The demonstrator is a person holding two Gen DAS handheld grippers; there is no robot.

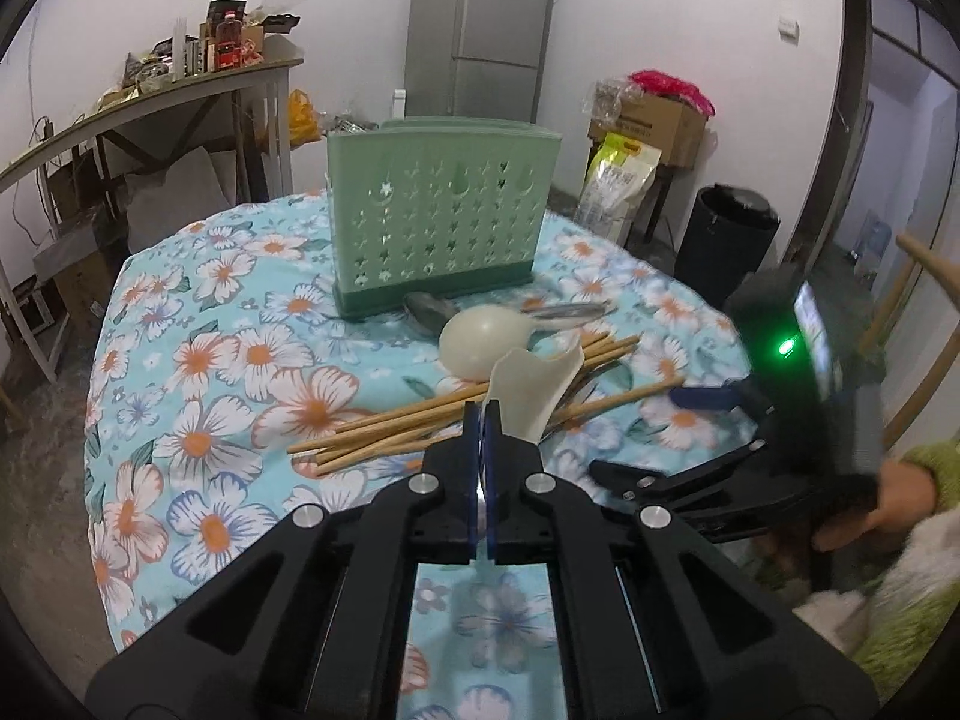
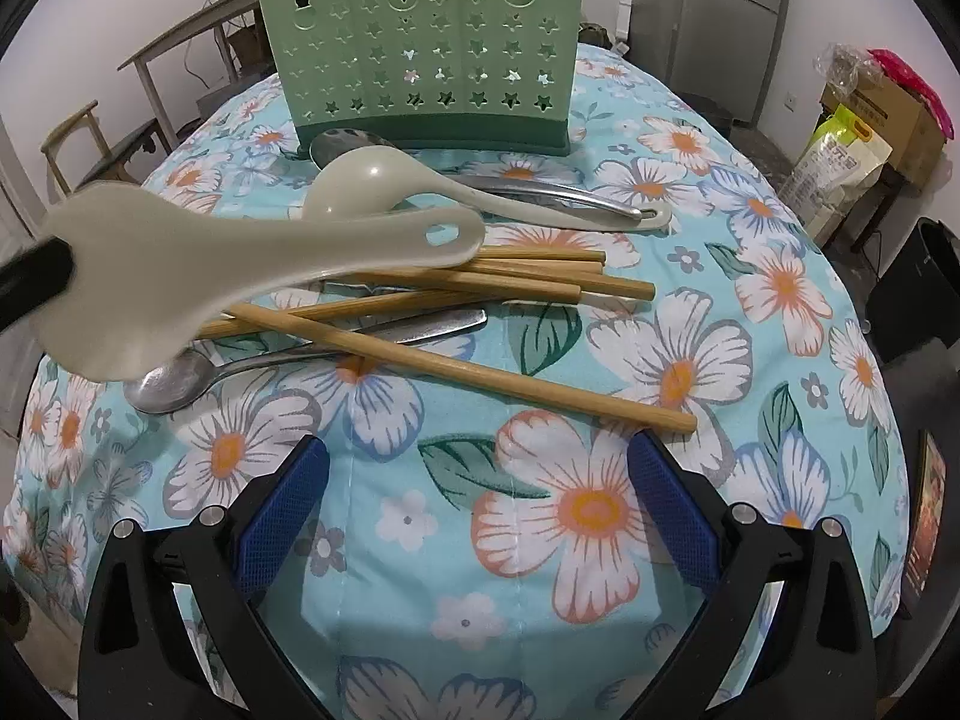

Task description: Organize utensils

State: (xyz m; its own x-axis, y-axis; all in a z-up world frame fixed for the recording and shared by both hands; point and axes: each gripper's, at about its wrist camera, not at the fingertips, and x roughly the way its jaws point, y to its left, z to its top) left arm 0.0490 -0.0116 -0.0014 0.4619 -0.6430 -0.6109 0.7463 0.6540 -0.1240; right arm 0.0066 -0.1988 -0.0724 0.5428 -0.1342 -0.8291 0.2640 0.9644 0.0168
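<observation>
My left gripper [image 1: 483, 420] is shut on a beige rice paddle [image 1: 531, 387], which hangs above the floral tablecloth [image 1: 240, 312]. In the right wrist view the paddle [image 2: 252, 276] stretches in from the left over a pile of bamboo chopsticks [image 2: 462, 360]. A beige ladle [image 2: 372, 180], a metal slotted spoon [image 2: 540, 192] and a metal spoon [image 2: 180, 384] lie among the chopsticks. Behind them stands the green perforated utensil holder [image 2: 420, 42], upright. My right gripper [image 2: 477, 474] hovers open above the cloth, near the chopsticks, with nothing between its blue pads [image 2: 282, 498].
A hand in a green sleeve [image 1: 900, 498] holds the right gripper at the table's right side. Beyond the table are a grey fridge [image 1: 480, 30], a black bin [image 1: 726, 234], a cluttered side table [image 1: 180, 90], a cardboard box [image 1: 654, 120] and a wooden chair [image 2: 78, 138].
</observation>
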